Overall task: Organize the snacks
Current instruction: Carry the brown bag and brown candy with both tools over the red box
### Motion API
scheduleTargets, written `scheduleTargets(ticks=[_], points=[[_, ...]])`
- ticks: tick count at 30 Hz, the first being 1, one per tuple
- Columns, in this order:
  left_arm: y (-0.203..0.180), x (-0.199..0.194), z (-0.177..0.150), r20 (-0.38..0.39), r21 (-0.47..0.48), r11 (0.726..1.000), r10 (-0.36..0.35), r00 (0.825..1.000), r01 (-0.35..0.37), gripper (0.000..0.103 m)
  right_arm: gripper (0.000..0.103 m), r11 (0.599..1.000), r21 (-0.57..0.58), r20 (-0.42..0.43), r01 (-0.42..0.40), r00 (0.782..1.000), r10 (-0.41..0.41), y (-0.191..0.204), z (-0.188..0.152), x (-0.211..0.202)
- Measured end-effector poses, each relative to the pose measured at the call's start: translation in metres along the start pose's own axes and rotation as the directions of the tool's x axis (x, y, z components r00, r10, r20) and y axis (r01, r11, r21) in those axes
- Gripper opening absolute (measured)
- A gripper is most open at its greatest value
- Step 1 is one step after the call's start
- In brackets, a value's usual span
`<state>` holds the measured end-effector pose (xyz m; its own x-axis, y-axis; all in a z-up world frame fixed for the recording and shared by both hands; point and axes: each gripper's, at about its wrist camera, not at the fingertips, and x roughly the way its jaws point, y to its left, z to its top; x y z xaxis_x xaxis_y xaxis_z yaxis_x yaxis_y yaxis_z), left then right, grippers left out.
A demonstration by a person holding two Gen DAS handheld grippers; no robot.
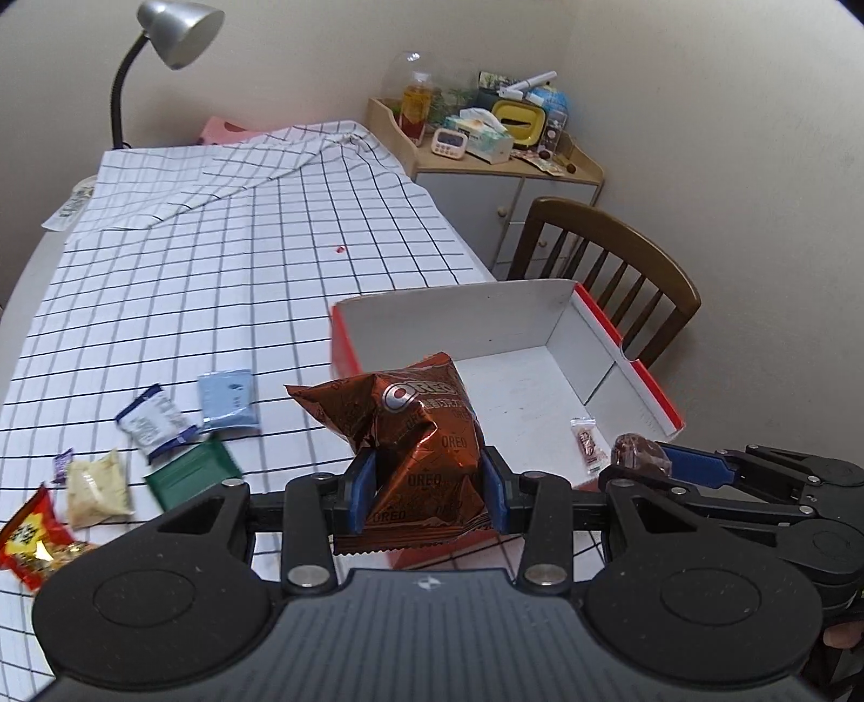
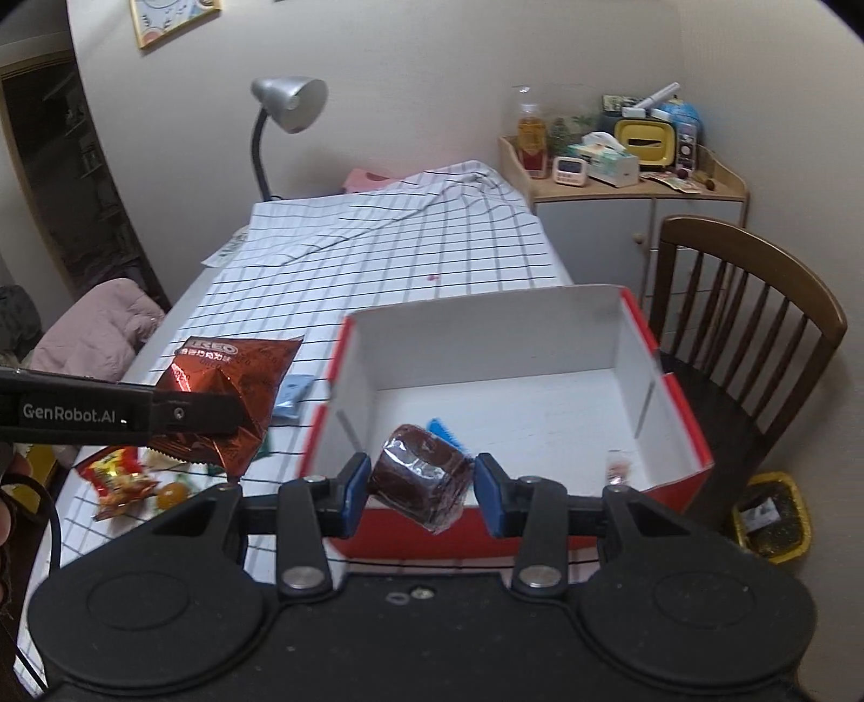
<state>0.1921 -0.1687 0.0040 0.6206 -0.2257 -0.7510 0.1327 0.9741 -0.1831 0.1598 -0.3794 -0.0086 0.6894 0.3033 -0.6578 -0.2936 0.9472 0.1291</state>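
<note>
My left gripper [image 1: 429, 488] is shut on a brown Oreo bag [image 1: 416, 437], held above the near left corner of the red box with white inside [image 1: 594, 329]. In the right wrist view the same Oreo bag [image 2: 232, 394] hangs from the left gripper's fingers [image 2: 194, 416] at the left. My right gripper [image 2: 421, 488] is shut on a round brown snack in clear wrap [image 2: 421, 475], above the near wall of the box [image 2: 486, 345]. A small wrapped candy [image 1: 586, 440] lies on the box floor, and a blue packet [image 2: 445, 432] shows behind the held snack.
Several loose snack packets lie on the checked tablecloth [image 1: 216, 302] at the left: blue [image 1: 227, 399], white-blue [image 1: 154, 421], green [image 1: 189, 478], beige [image 1: 97, 488], red [image 1: 32, 534]. A wooden chair [image 1: 610, 259] stands beside the box; a cluttered cabinet [image 1: 486, 135] and a desk lamp [image 1: 173, 32] lie beyond.
</note>
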Motion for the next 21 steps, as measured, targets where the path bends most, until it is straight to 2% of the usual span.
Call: scheduleTargets(ticks=[11, 21], points=[[-0.029, 0.066, 0.02, -0.052, 0.002, 1.0, 0.016, 0.999, -0.015, 0.04, 0.04, 0.998, 0.029, -0.069, 0.053, 0.996, -0.051, -0.058, 0.014, 0.042], [-0.038, 0.124, 0.036, -0.112, 0.014, 0.999, 0.038, 0.993, -0.037, 0.04, 0.041, 0.995, 0.057, -0.17, 0.078, 0.983, -0.067, -0.09, 0.02, 0.09]])
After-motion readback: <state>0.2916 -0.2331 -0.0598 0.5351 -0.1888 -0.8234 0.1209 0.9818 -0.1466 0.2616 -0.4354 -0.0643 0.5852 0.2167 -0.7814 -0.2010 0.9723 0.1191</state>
